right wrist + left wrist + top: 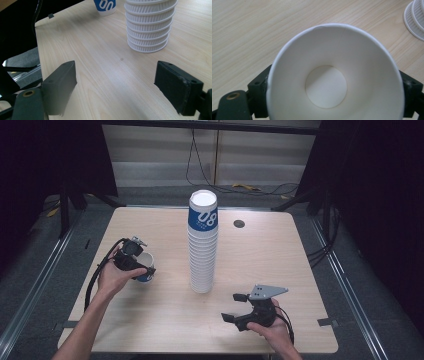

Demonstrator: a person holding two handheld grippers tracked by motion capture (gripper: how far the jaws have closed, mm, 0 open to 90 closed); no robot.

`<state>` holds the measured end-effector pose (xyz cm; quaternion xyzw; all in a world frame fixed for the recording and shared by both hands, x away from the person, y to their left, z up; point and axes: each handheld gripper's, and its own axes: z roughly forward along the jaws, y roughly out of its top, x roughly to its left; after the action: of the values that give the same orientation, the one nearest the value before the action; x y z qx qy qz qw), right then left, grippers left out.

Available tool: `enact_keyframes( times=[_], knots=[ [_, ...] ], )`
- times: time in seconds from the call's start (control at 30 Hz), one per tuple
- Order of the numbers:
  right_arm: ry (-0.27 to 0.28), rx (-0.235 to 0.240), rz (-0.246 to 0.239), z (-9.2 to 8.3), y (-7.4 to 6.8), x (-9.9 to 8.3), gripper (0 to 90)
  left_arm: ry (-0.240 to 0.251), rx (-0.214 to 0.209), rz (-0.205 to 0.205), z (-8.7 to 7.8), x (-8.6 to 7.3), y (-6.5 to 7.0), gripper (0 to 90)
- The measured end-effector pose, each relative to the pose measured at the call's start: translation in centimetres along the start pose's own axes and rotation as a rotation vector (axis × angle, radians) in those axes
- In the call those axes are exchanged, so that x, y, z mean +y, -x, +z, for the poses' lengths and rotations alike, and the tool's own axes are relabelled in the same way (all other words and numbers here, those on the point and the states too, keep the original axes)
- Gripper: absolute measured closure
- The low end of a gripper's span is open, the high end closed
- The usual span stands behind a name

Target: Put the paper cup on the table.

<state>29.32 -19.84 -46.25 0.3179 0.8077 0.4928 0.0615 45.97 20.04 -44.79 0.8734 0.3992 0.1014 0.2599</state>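
1. Broadly, the wooden table (150, 330) carries everything, and a tall stack of paper cups (203, 250) stands upright near its middle, rims ribbed one over another, the top one banded blue.
2. Judging by its height and thin walls, that stack is light and top-heavy; a sideways nudge would likely topple it, so any hold belongs low on a cup's wall, not at the lip.
3. Left of the stack, well apart from it, a single paper cup (145, 268) with a blue band sits at the table's left side, between the jaws of the left gripper (134, 263).
4. In the left gripper view the cup (332, 75) opens toward the camera, its white inside and round bottom plain, a black jaw pressing each flank; the left gripper is clamped on it.
5. Such a cup is probably soft and easily crushed, so gentle pressure across the wall suits it.
6. Near the front right edge, the right gripper (239, 307) rests spread wide with nothing held; bare wood lies between its pads (62, 82), and the stack's base (148, 32) stands beyond.
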Motion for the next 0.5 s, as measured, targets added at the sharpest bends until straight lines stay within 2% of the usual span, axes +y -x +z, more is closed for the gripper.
enact_keyframes(
  times=[0.07,0.1,0.17,0.2,0.23,0.33,0.5],
  knots=[
    [0.0,0.0,0.001,0.0,0.0,0.0,17.0,-0.006,0.004,0.0,0.0,-0.1,-0.1,13.4],
    [0.001,0.001,0.001,0.0,0.0,0.0,17.0,0.022,0.002,-0.005,0.1,-0.4,0.0,13.5],
    [-0.001,0.002,0.001,0.0,-0.1,0.0,17.0,0.027,0.002,-0.004,0.1,-0.5,0.0,13.6],
    [0.0,0.001,0.002,0.0,-0.1,0.0,17.0,0.033,-0.002,-0.018,0.1,-0.7,0.0,13.6],
    [0.0,-0.001,0.003,-0.1,-0.1,0.0,17.0,0.029,0.001,-0.01,0.2,-0.8,0.0,14.6],
    [0.0,-0.003,0.007,-0.2,-0.1,-0.1,17.0,0.063,0.026,0.013,0.3,-1.3,0.1,16.3],
    [-0.006,-0.002,0.003,-0.1,-0.2,-0.1,17.0,0.107,0.014,-0.026,0.4,-1.9,0.1,16.3]
  ],
)
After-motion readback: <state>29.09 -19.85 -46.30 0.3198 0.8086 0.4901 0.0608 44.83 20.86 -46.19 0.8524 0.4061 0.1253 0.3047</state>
